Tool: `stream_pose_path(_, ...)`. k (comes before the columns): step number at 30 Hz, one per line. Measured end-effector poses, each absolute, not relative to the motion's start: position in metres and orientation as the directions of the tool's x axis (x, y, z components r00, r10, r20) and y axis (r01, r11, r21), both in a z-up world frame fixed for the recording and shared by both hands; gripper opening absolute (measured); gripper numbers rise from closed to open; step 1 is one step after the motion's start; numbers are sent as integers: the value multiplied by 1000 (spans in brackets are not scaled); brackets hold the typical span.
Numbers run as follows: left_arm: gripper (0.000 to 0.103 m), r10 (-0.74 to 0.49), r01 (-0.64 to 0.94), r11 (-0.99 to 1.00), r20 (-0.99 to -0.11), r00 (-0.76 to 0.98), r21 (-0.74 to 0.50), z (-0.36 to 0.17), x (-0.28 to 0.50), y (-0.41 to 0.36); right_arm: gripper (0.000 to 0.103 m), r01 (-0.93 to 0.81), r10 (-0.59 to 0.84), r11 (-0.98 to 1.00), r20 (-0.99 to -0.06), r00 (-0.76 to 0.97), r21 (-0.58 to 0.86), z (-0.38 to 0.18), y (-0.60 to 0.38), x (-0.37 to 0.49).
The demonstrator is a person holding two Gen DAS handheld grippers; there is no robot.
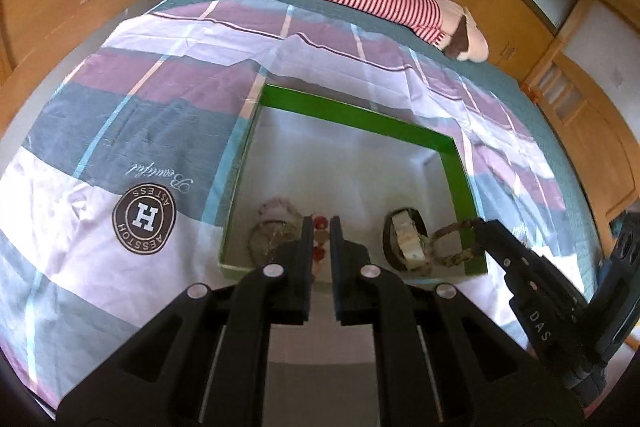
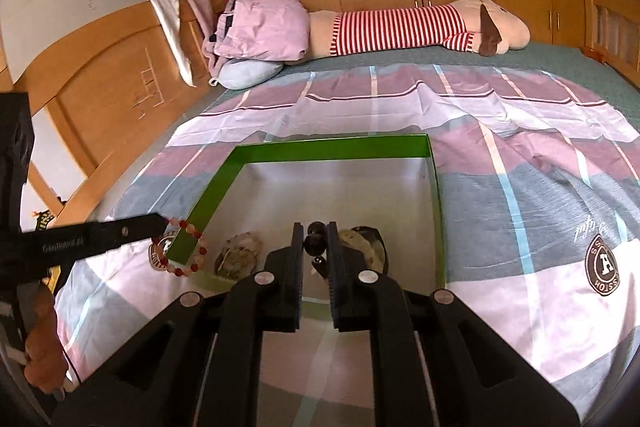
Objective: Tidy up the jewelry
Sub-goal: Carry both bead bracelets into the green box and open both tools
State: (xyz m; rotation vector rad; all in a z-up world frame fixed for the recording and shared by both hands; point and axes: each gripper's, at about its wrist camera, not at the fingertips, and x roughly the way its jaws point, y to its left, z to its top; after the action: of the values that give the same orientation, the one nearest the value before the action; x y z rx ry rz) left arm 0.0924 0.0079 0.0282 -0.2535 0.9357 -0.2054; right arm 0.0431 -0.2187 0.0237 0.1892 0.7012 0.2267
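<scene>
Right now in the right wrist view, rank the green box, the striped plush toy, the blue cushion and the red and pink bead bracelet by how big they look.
1. green box
2. striped plush toy, farther off, so it is probably bigger than it looks
3. blue cushion
4. red and pink bead bracelet, nearest yet smallest

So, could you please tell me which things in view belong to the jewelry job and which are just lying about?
Job:
- shallow green-walled box
- red and pink bead bracelet in left gripper
- dark bead bracelet in right gripper
- pale bangle in box

Lying about:
- striped plush dog
- lilac folded bedding
- blue-grey cushion
</scene>
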Motion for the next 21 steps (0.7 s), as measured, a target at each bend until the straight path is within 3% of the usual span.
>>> stream_pose_path(9, 8, -236, 25, 965, -816, 528, -262, -1, 113, 5, 11, -132, 250, 966, -663, 705, 224, 8, -211, 63)
stream_pose_path(10, 10, -233, 26, 966, -817, 528, -258, -1, 112, 4, 17, -125, 229, 972, -681, 696, 200, 5, -209, 65)
stream_pose_path(11, 13, -226, 26, 967, -815, 533, -252, 0, 111, 4, 22, -118, 215, 975, -687, 694, 187, 3, -208, 64)
stream_pose_path(13, 29, -220, 28, 969, -811, 543, -244, 3, 109, 4, 46, -107, 220, 973, -690, 690, 204, 3, -210, 62)
stream_pose_path(17, 30, -226, 42, 969, -810, 541, -242, 7, 102, 4, 48, -100, 255, 960, -661, 705, 263, 14, -219, 56)
stream_pose_path(20, 50, -215, 39, 972, -815, 538, -231, 9, 94, 6, 48, -69, 253, 952, -645, 721, 297, 21, -232, 52)
stream_pose_path(21, 60, -210, 35, 973, -816, 539, -228, 11, 88, 9, 53, -44, 250, 947, -642, 725, 319, 23, -242, 50)
